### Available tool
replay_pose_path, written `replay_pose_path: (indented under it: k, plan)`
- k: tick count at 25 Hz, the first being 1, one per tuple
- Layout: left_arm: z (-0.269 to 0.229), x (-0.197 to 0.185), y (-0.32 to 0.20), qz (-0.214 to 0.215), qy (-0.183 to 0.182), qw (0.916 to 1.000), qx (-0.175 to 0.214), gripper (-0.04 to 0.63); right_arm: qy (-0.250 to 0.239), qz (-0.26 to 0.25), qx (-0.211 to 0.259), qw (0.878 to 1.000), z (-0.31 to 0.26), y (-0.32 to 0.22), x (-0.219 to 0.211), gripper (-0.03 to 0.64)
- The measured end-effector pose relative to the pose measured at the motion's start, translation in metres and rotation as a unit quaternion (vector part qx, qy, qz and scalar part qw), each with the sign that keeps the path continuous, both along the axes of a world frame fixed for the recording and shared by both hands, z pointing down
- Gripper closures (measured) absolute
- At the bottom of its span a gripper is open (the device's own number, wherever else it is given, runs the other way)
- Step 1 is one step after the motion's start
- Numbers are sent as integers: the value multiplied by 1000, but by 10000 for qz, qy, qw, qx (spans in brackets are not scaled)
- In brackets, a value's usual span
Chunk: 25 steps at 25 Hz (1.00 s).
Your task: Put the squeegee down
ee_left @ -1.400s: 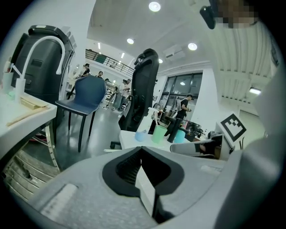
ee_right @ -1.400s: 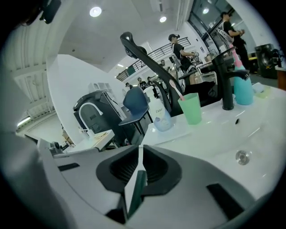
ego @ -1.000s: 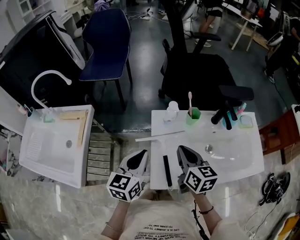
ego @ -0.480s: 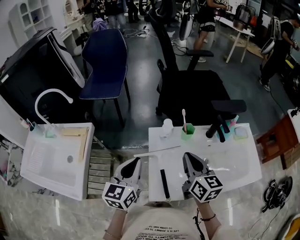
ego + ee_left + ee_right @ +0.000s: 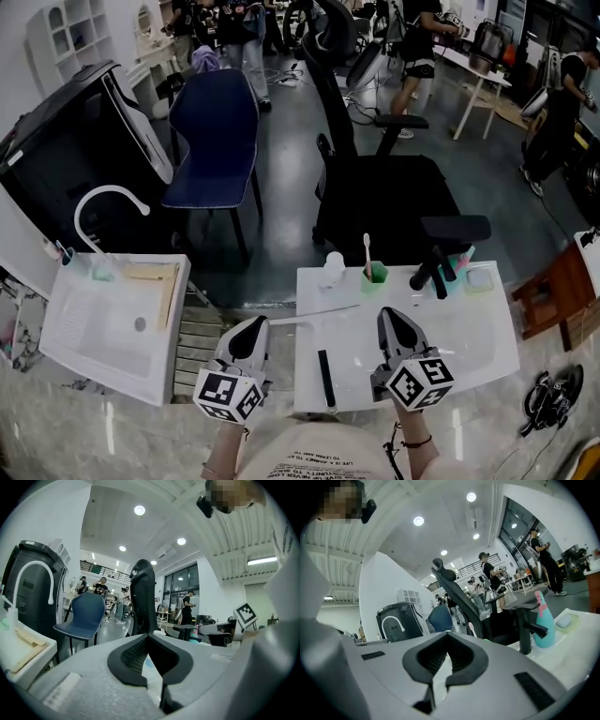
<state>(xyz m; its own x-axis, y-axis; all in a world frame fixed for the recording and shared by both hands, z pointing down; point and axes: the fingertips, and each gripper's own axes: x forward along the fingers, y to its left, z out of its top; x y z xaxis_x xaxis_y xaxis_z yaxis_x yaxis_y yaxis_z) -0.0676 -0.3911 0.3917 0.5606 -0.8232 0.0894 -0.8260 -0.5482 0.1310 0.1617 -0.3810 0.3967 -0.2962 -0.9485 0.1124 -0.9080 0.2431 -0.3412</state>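
The squeegee [image 5: 324,372] lies flat on the left rim of the white countertop sink [image 5: 487,352]. Its black handle points toward me and its pale blade [image 5: 314,313] lies crosswise at the far end. My left gripper [image 5: 251,329] hovers just left of the sink's edge, jaws shut and empty; in its own view the left gripper [image 5: 148,636] points level at the room. My right gripper [image 5: 392,321] hangs over the basin, right of the squeegee, also shut on nothing. The right gripper view shows the right gripper [image 5: 448,635] with tips together, clear of the squeegee.
Along the sink's back edge stand a white bottle [image 5: 333,266], a green cup with a toothbrush [image 5: 374,271], a black faucet [image 5: 432,267] and a teal bottle [image 5: 463,256]. A second white sink [image 5: 84,337] sits at left. A blue chair [image 5: 214,131] and a black office chair [image 5: 384,192] stand behind.
Both grippers have risen and drawn apart from the squeegee, which stays lying on the sink rim. The head view has tilted up, showing more of the room.
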Motion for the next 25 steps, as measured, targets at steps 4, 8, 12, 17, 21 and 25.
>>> replay_pose_path:
  k: [4, 8, 12, 17, 21, 25]
  plan:
    - [-6, -6, -1, -94, 46, 9999, 95, 572, 60, 36, 124, 9999, -9, 0, 1, 612]
    - [-6, -9, 1, -131, 74, 9998, 142, 572, 82, 41, 195, 9998, -11, 1, 0, 612]
    - [-9, -10, 1, -134, 48, 9997, 184, 572, 168, 33, 236, 9996, -12, 2, -1, 612]
    - [-11, -13, 2, -160, 37, 9997, 207, 572, 215, 18, 270, 9994, -15, 4, -4, 612]
    - [-11, -15, 4, -173, 36, 9997, 196, 572, 179, 20, 230, 9996, -15, 5, -6, 612]
    - [-7, -16, 5, -195, 14, 9997, 150, 572, 183, 11, 228, 9996, -15, 6, -6, 612]
